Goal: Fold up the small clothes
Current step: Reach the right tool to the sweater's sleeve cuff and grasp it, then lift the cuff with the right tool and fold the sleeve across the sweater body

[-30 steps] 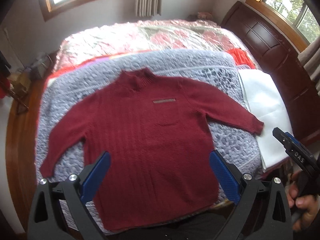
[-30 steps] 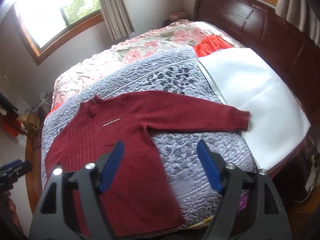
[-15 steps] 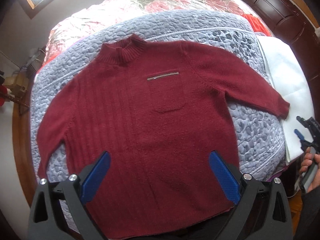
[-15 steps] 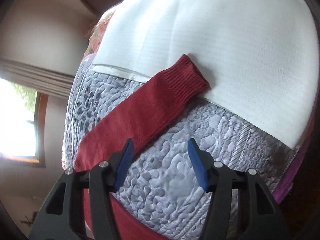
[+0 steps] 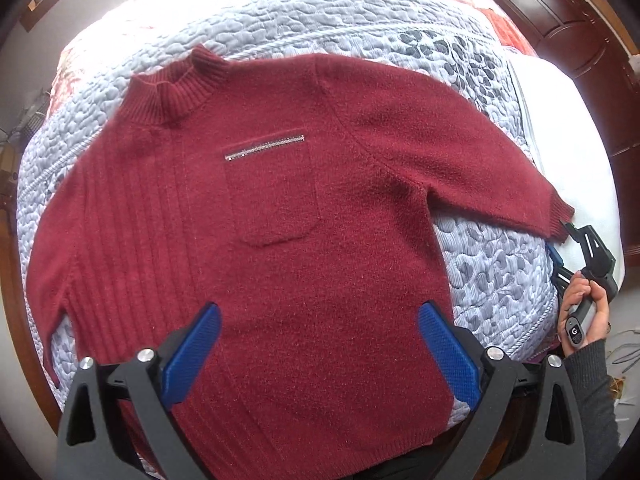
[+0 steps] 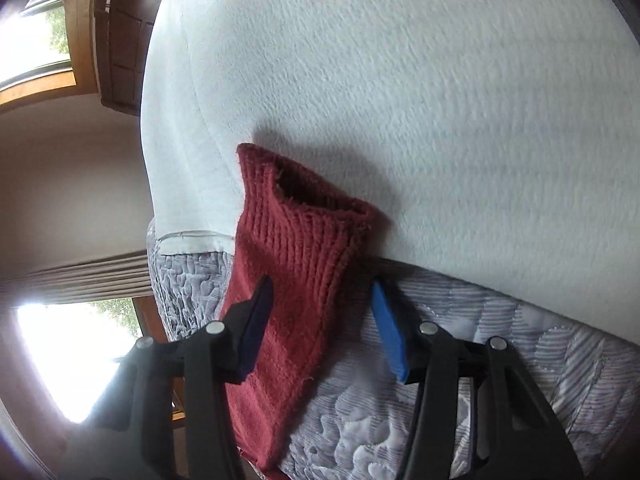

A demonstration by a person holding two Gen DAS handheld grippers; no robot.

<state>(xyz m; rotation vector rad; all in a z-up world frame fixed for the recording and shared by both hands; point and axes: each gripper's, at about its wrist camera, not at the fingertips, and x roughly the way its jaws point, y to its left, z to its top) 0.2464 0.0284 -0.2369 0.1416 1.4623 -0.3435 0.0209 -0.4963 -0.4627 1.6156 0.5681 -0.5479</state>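
In the left wrist view, a dark red knitted sweater (image 5: 280,240) with a zipped chest pocket lies flat, front up, filling the frame's centre on a grey-lilac quilted bedspread (image 5: 492,264). The left gripper (image 5: 316,344), at the bottom, hovers wide open above the hem, holding nothing. At the right edge, a hand (image 5: 586,312) holds the right gripper (image 5: 562,240) at the sleeve's cuff.

In the right wrist view, the right gripper's open blue fingers (image 6: 384,328) straddle the ribbed cuff (image 6: 304,232), which lies against a white textured cloth (image 6: 440,100).

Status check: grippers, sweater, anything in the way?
Left gripper open above sweater hem. Right gripper open, straddling sleeve cuff, not closed. Sweater flat, unfolded on quilt. Nothing in the way.
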